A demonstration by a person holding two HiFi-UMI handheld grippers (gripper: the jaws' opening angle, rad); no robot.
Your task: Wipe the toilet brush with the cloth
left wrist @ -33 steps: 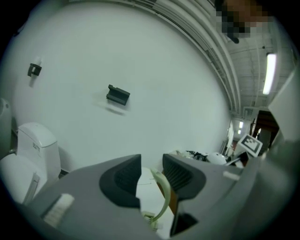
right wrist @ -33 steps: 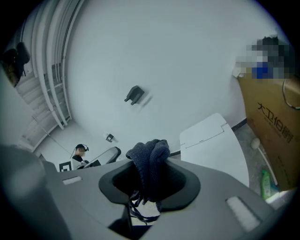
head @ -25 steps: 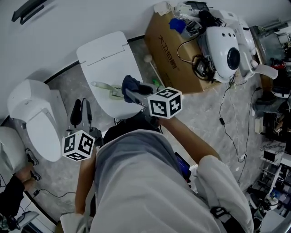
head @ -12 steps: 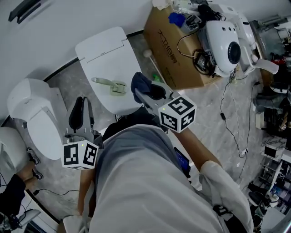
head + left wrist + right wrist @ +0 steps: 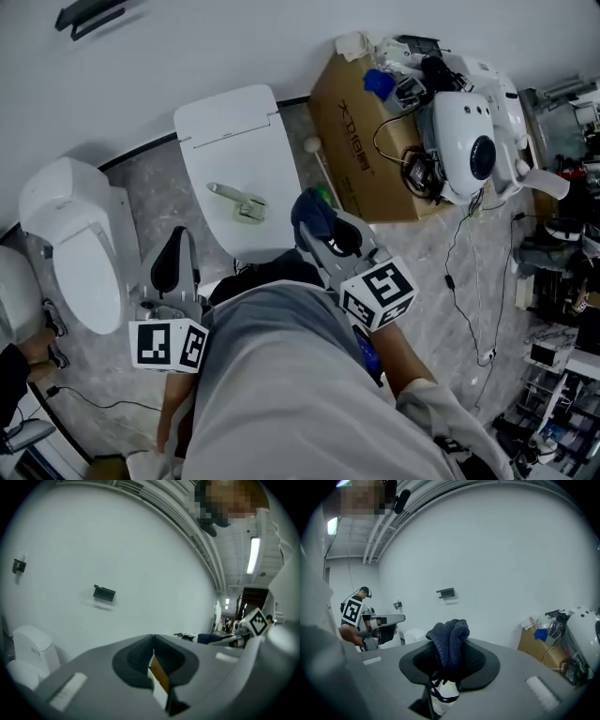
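A pale green toilet brush (image 5: 238, 202) lies loose on the closed lid of the white toilet (image 5: 234, 131). My right gripper (image 5: 317, 223) hangs to the right of the brush, past the lid's front right edge, shut on a bunched dark blue cloth (image 5: 310, 213). In the right gripper view the cloth (image 5: 450, 641) sticks up out of the closed pads of the right gripper (image 5: 449, 660). My left gripper (image 5: 174, 251) is raised to the left of the toilet, shut with nothing in it. The left gripper (image 5: 153, 644) points up at the bare wall.
A second white toilet (image 5: 67, 234) stands at the left. Right of the toilet are a cardboard box (image 5: 361, 103) full of cables and a white rounded device (image 5: 466, 122). A thin stick with a ball end (image 5: 317, 159) lies between toilet and box. Cables (image 5: 469, 244) trail over the floor.
My right gripper has drawn back with the cloth from over the brush, toward the right and nearer the person. The brush stays on the lid. The left gripper has hardly moved.
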